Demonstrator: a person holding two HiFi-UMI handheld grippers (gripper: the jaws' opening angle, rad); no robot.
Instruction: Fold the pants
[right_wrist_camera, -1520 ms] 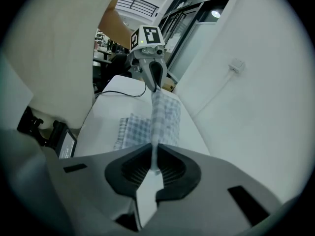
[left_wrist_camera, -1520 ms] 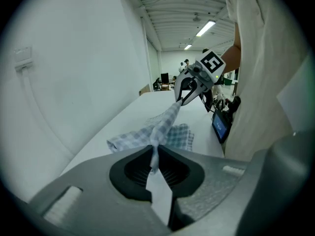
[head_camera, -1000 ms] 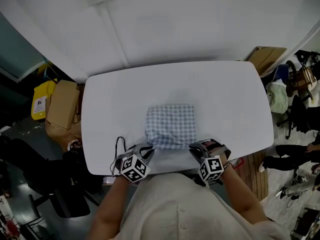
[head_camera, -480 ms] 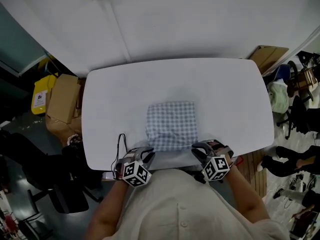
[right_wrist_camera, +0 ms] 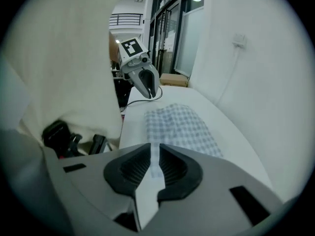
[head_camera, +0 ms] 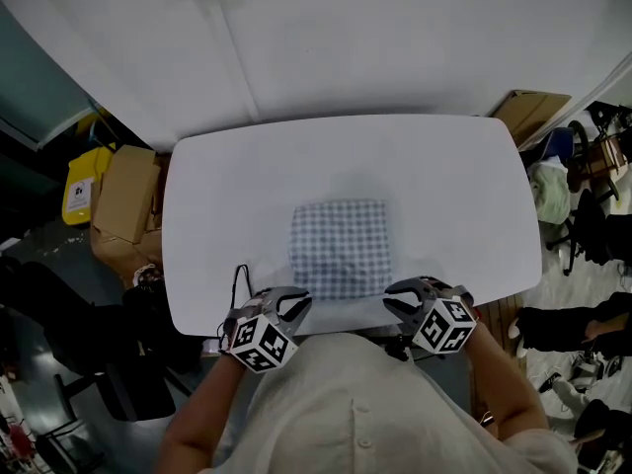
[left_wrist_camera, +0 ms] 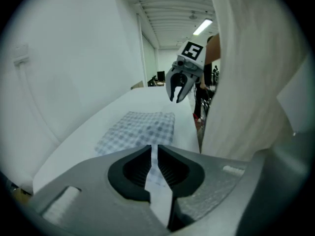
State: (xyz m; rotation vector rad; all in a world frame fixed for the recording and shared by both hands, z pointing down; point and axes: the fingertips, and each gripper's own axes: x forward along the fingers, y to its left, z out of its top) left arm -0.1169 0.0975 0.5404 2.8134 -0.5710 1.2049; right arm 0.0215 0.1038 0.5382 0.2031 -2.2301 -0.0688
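The pants are a blue-and-white checked cloth, folded into a compact rectangle in the middle of the white table. My left gripper hangs over the table's near edge, just left of the fold's near corner and clear of it. Its jaws are shut with nothing between them. My right gripper hangs at the near right corner, also off the cloth. Its jaws have just been opening and stand slightly apart, holding nothing. The left gripper view shows the pants ahead and the right gripper beyond. In the right gripper view the pants lie below the left gripper.
A black cable runs over the table's near left edge. Cardboard boxes and a yellow container stand on the floor at the left. Another cardboard box and chairs are at the right. A white wall rises behind the table.
Both grippers have drawn back from the near edge of the pants towards the person and have risen. The right wrist has rolled. The pants lie flat and still.
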